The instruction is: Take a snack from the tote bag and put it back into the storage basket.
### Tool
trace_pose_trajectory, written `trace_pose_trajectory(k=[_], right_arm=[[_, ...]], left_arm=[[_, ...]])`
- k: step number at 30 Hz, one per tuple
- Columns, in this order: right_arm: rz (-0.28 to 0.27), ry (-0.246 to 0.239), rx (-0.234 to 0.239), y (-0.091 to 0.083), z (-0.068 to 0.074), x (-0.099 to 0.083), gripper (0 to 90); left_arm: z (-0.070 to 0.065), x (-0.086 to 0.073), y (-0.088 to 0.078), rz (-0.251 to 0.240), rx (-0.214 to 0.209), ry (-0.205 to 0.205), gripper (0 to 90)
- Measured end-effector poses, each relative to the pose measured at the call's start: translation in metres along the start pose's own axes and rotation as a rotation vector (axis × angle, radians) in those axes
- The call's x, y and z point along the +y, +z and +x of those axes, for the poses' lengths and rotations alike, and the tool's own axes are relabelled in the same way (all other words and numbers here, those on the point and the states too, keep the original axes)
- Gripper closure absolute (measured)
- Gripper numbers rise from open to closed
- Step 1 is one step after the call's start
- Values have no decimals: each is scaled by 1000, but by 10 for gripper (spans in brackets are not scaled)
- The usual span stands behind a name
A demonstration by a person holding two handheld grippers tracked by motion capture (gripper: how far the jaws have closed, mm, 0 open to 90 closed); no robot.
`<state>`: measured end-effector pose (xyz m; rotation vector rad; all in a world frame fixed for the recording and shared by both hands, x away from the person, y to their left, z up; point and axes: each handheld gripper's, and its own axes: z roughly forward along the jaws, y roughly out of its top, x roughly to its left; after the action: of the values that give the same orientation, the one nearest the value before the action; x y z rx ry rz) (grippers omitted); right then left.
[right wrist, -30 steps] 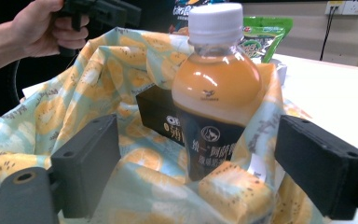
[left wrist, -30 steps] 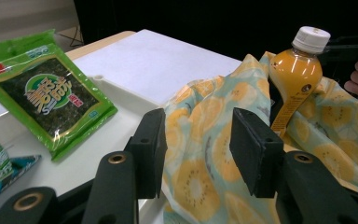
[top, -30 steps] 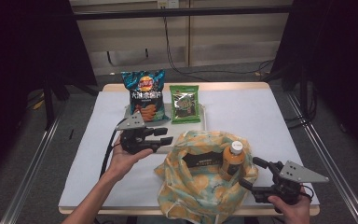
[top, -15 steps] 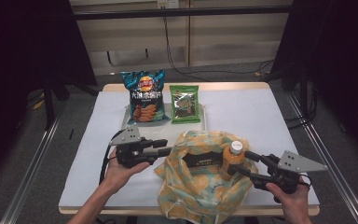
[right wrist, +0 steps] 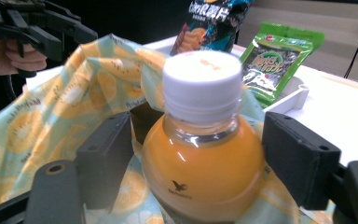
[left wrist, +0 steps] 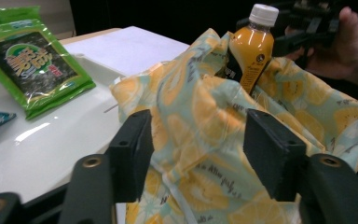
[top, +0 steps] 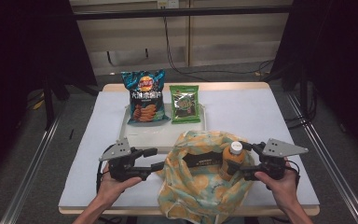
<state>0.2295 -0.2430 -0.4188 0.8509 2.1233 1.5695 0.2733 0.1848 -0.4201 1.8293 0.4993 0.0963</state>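
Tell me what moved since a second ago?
The left gripper came down toward the person, and its open jaws now sit at the patterned bag's edge. The right gripper slid in around the orange bottle. The two snack packets stayed on the tray.

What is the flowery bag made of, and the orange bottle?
The patterned bag looks like soft matte cloth: it folds, droops, and shows a stitched hem. The juice bottle seems to be clear glossy plastic: orange drink shows through, light glints on it. Its white cap looks plastic too.
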Motion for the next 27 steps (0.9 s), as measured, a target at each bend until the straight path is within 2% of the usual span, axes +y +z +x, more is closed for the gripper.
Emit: trace_pose_trajectory(k=[2, 5, 7, 8, 14, 16, 22, 27], right_arm=[[1, 7, -2, 4, -1, -3, 231], [32, 12, 10, 9, -2, -9, 226], [48, 0, 5, 11, -1, -11, 281], [44, -13, -3, 11, -2, -12, 294], [65, -2, -11, 11, 0, -9, 297], [70, 6, 6, 13, 1, -7, 298], [82, 13, 31, 27, 17, 1, 299], [80, 5, 34, 39, 24, 5, 299]], left_arm=[[2, -5, -3, 5, 12, 3, 369], [2, -7, -4, 8, 20, 10, 336], [3, -9, -6, 8, 28, 11, 332], [3, -10, -6, 6, 31, 10, 332], [5, -10, -8, 7, 51, 11, 332], [4, -9, -7, 6, 48, 17, 332], [4, -7, -8, 0, 48, 23, 332], [3, -6, -9, -2, 58, 29, 334]])
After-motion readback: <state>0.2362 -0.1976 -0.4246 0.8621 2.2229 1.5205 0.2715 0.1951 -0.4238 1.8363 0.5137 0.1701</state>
